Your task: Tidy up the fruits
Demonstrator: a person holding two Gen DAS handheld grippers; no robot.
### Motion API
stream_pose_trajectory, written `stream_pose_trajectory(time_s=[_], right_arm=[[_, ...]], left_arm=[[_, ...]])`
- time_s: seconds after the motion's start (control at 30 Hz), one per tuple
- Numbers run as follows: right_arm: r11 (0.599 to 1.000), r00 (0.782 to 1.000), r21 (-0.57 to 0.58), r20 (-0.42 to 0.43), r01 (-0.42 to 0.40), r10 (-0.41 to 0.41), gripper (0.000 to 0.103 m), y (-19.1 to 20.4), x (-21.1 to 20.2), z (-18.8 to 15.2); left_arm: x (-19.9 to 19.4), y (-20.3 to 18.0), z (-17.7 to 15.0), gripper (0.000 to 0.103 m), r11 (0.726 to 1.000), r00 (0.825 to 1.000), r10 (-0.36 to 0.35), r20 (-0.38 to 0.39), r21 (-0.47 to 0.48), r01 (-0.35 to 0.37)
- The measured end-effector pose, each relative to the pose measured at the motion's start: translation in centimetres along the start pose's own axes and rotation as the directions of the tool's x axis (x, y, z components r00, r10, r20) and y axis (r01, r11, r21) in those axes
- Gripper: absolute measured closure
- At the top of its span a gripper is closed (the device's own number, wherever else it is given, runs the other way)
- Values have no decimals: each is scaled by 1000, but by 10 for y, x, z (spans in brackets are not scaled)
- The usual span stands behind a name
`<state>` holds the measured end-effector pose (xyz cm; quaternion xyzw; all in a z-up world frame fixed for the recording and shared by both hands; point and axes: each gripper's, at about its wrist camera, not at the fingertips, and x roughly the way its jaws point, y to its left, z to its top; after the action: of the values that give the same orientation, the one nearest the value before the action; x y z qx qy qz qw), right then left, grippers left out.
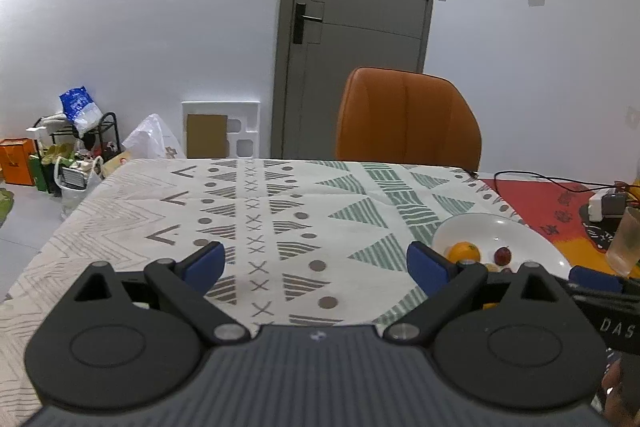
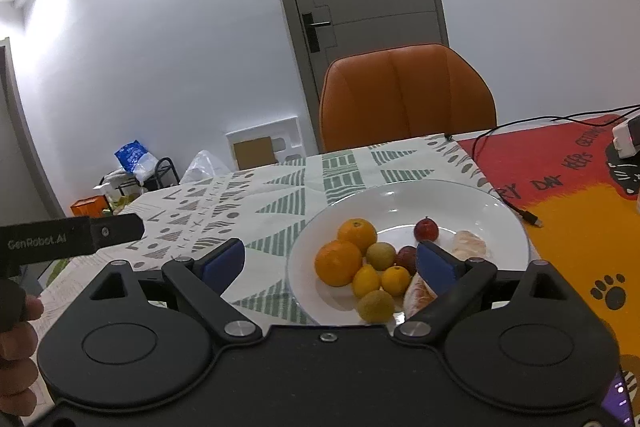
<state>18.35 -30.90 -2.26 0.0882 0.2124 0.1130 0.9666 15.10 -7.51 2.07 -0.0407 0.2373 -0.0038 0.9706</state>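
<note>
Fruits, all of them, sit gathered on the white plate (image 2: 460, 199) at the right part of the patterned tabletop (image 2: 280, 203), and that is the headline here. In the right wrist view, two oranges (image 2: 338, 262) lie side by side toward the plate's left, touching or nearly so. Just beside them come two small yellow citrus (image 2: 366, 281), and two greenish-yellow round fruits (image 2: 380, 255), one by the oranges, one at the near rim. Two dark red fruits (image 2: 426, 229) sit further right, and peeled citrus segments (image 2: 468, 245) lie beyond the tool's right finger, with another piece (image 2: 418, 294) nearer in.

The right tool (image 2: 330, 263) hangs low over the plate's near edge, jaws spread wide with nothing between them; its right blue pad overlaps the fruit pile in the picture, but no pad presses on anything. The left tool (image 1: 316, 263) is just as wide and just as empty, pointed out over bare patterned cloth, well apart from the plate, which shows only at the right of its view.

So where does that leave the job? Judging from this, the gathering looks done or close to it: no loose fruit shows anywhere on the cloth in either view. What may remain is sorting by kind, since the small fruits are still mingled mid-plate. Whether anything lies hidden beneath the tool bodies, I cannot tell.
</note>
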Motion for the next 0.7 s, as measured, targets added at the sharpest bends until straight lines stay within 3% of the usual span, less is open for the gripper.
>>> stream_pose_trajectory(time_s=[0.27,0.7], right_arm=[[999,999,-23,-12,-30,29,5,16,-3,-2],[992,994,-62,-39,-108,106,0,32,-21,-8]], left_arm=[[-12,23,-2,6,999,999,37,-3,-39,-37],[-33,38,-16,6,999,999,39,-24,-33,-39]])
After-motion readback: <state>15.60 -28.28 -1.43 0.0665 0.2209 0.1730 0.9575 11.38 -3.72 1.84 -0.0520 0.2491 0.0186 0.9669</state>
